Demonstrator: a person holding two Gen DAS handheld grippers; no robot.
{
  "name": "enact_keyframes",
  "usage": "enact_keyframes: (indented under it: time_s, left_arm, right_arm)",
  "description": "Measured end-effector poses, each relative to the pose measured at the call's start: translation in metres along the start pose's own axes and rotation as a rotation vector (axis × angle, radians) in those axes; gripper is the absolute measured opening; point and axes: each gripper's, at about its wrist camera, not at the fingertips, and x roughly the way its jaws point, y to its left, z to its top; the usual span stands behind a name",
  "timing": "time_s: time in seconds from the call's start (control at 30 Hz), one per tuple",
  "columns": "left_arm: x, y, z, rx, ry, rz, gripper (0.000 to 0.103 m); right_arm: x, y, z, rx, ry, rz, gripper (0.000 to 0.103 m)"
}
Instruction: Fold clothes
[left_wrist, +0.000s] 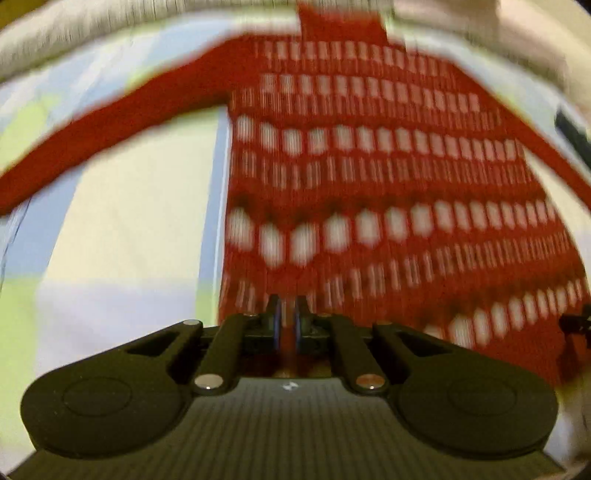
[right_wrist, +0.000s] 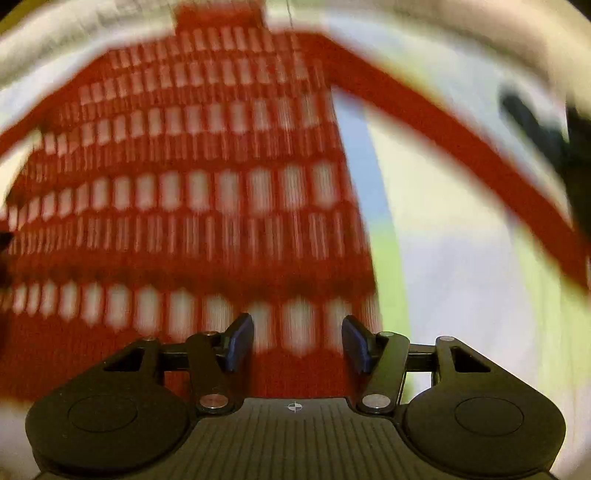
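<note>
A red knit sweater (left_wrist: 369, 184) with rows of white shapes lies spread flat on the bed, neck at the far end. One sleeve (left_wrist: 110, 118) runs out to the left, the other sleeve (right_wrist: 461, 140) to the right. My left gripper (left_wrist: 288, 306) hangs over the lower left part of the body, jaws shut with only a red sliver showing between them. My right gripper (right_wrist: 297, 343) stands open over the lower right part of the sweater (right_wrist: 203, 184), nothing pinched between its blue pads (right_wrist: 240, 343). The hem is hidden under both grippers. Everything is motion-blurred.
The bed sheet (left_wrist: 129, 221) has pale blue, cream and green patches and shows on both sides of the sweater (right_wrist: 461, 277). A whitish knit cover (left_wrist: 92, 29) lies along the far edge. A dark object (right_wrist: 535, 122) sits beyond the right sleeve.
</note>
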Motion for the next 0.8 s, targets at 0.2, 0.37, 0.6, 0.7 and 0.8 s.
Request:
enact_keyframes:
  time_s: [0.2,0.37,0.6,0.7,0.8]
  left_arm:
    - [-0.069,0.008,-0.003,-0.079,0.131,0.005,0.014]
    - [-0.148,-0.006,0.029,-0.153,-0.003,0.017,0.029]
    - [-0.246,-0.053,0.021,-0.240,-0.129,0.024,0.037]
    - [-0.281,-0.083,-0.002,-0.216,-0.171,0.049,0.037]
    - [-0.304,-0.116,-0.030,-0.183,-0.184,0.065,0.038]
  right_arm:
    - [-0.060,-0.002,-0.003,0.102,0.114,0.033,0.057]
    - [-0.139,-0.001,0.038,0.157,-0.035,0.145,0.057]
    - [-0.228,-0.006,0.034,0.078,-0.175,0.226,0.057]
    - [-0.260,-0.017,0.008,0.006,-0.241,0.195,0.057]
    - [-0.279,-0.035,-0.024,-0.002,-0.276,0.174,0.057]
